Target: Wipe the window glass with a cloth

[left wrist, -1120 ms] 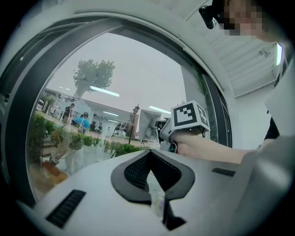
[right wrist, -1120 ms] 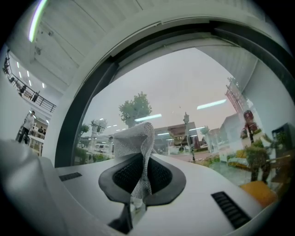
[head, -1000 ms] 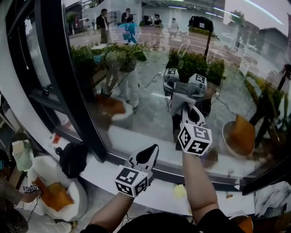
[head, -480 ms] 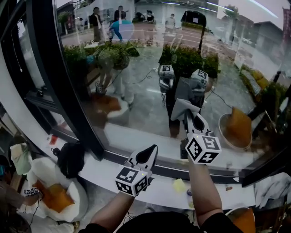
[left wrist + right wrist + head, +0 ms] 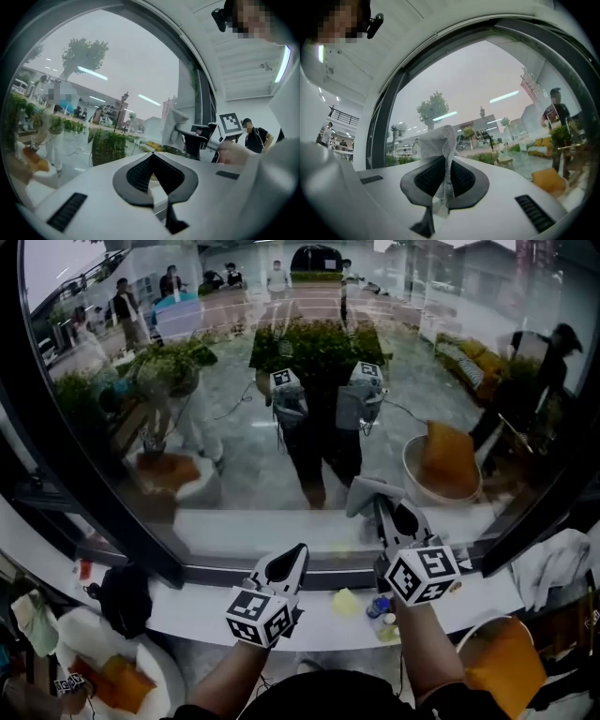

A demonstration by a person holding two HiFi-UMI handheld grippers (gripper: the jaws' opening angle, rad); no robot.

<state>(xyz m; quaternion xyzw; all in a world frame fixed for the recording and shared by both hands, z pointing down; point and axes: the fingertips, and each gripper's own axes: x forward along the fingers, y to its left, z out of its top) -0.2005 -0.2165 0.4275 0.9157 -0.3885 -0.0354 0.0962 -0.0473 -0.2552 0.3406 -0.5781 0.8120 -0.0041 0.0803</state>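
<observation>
The window glass fills the upper head view, with my reflection in it. My right gripper is shut on a grey cloth, which lies against the lower part of the pane just above the bottom frame. In the right gripper view the cloth sticks up from between the closed jaws of the right gripper. My left gripper hangs lower, over the white sill, jaws together with nothing in them. The left gripper view shows that left gripper shut, and the cloth beyond it.
A dark window frame runs down the left side and along the bottom. On the sill lie a yellow object and a small bottle. A black bag sits at the sill's left end. An orange-lined basin stands at the lower right.
The right gripper has slid down the glass with the cloth, from mid-pane to near the bottom frame. The head view has turned right. The left gripper stays shut by the sill.
</observation>
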